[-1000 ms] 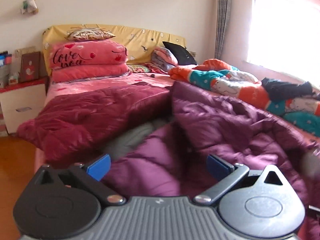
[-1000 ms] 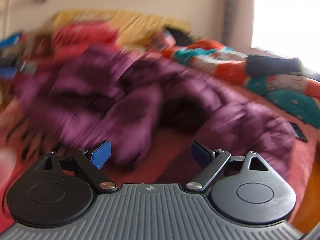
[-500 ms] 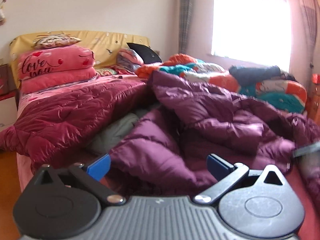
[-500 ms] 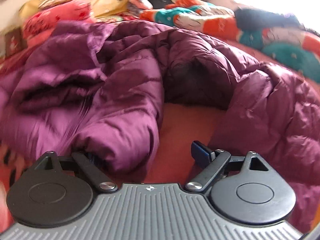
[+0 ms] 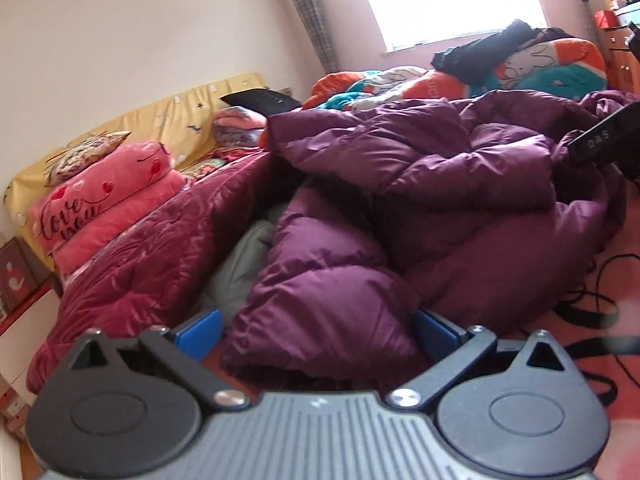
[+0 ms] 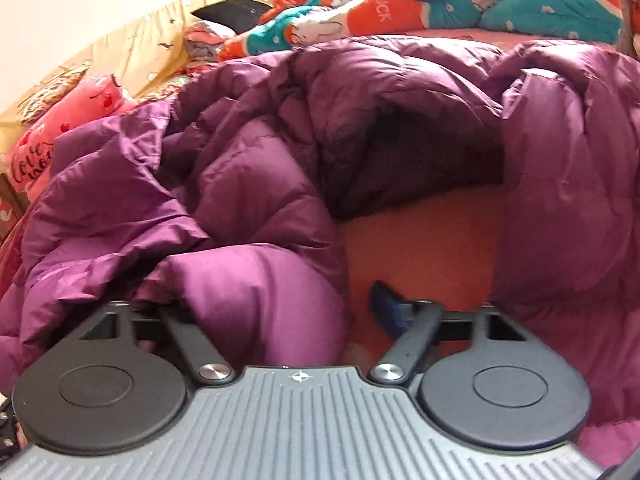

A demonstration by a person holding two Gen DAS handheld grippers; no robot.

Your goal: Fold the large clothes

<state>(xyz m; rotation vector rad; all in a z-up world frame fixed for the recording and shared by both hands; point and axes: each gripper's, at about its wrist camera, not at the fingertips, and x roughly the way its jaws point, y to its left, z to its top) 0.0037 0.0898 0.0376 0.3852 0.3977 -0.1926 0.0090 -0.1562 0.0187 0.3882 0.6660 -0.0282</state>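
Purple quilted nylon fills both views: the big down coat (image 5: 420, 200) lies in a crumpled heap on the bed (image 6: 420, 248), whose red-orange sheet shows in the hollow of the garment. Starting at the left, the left gripper (image 5: 318, 330) has come down and forward within the last second; before, its blue pads hung apart above the pile with only air between them, and now a thick puffy end of the coat, probably a sleeve or a hem corner, sits between them. The jaws are still wide apart, so the cloth is framed but not yet pinched. Beside this end, further to the left, lie a dark red quilt (image 5: 152, 248) and a grey garment (image 5: 244, 256) which must not be caught together with it. Going to the right, the right gripper (image 6: 320, 312) has also moved in: half a second ago its right pad stood farther off, and now it has closed a good part of the way toward a bulging fold of the coat. The left pad is hidden under the fabric, so I cannot tell if the jaws already clamp the fold or are only closing on it. In my judgement both hands are taking their holds, and the folding itself is not yet begun; the slippery, springy filling may escape from a shallow bite.
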